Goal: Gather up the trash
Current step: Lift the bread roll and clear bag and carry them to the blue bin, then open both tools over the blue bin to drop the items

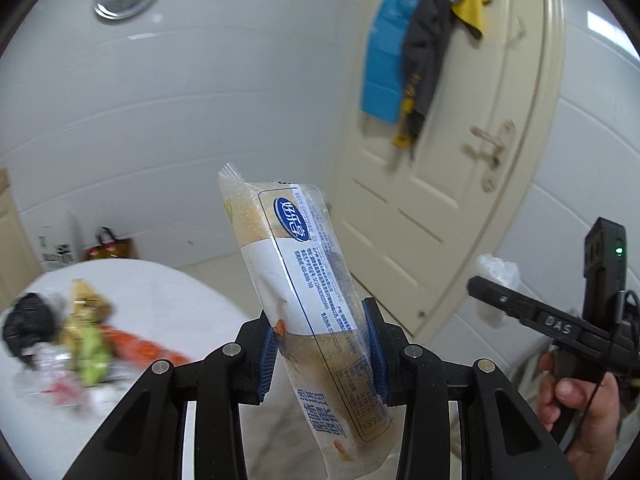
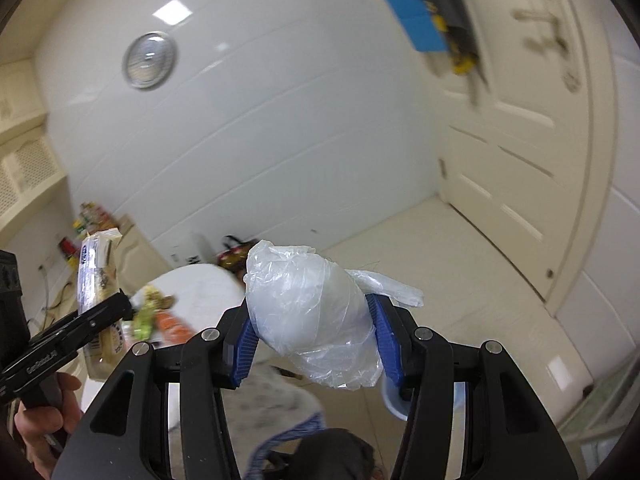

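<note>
Left wrist: left tongs (image 1: 324, 344) clamp snack wrapper (image 1: 304, 280); right tongs (image 2: 316, 340) clamp plastic bag (image 2: 312, 316).

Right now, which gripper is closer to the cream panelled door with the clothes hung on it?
Right. The right gripper, clamping a crumpled clear plastic bag, sits on the cream panelled door's side; the left gripper, holding a long printed snack wrapper, is toward the white round table.
</note>
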The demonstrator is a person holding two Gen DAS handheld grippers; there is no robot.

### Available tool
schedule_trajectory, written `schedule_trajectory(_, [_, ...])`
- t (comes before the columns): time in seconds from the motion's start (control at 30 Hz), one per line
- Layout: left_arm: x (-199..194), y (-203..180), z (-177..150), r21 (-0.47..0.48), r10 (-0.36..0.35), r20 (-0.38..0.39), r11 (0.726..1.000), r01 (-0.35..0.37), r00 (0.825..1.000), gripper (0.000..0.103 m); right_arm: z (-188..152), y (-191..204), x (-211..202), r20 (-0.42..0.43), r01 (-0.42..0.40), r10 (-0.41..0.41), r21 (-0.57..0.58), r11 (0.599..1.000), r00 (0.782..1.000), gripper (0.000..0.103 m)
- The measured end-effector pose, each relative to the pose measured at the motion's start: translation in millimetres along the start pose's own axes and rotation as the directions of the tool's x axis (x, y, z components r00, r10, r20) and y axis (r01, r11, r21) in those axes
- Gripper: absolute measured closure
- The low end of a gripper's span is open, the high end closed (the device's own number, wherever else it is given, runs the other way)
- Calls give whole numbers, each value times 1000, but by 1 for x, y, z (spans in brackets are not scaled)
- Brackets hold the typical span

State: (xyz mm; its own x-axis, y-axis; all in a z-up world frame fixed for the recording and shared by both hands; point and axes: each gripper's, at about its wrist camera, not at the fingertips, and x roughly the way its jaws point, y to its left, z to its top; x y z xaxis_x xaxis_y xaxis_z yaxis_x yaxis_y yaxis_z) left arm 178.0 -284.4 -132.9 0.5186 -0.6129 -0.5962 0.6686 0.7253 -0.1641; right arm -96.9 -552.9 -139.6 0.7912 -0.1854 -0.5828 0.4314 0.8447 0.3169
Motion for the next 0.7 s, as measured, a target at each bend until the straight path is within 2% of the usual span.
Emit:
schedule_trajectory(0.17, [61,-17,-1,32,-54,-104,998,57,993,68,-8,-46,23,-41,57,-53,81,995,998,51])
schedule_trajectory(0.3, [110,-20,-3,58,-72,-199,995,85,977,68,-15,-86,47,-86,89,-77,150,985,993,51])
schedule_trajectory(0.43, [158,-26,-8,68,-89,-300,991,114,950,68,-26,-121,73,-134,115,-89,206,972,987,51])
schedule_trajectory(0.6, [220,-28,-11,77,-76,-407,990,116,910,68,-38,-156,107,-193,133,-82,274,952,978,51])
schedule_trajectory(0.7, [259,-22,-8,77,-64,-471,990,114,880,68,-45,-171,125,-227,145,-77,302,942,971,51])
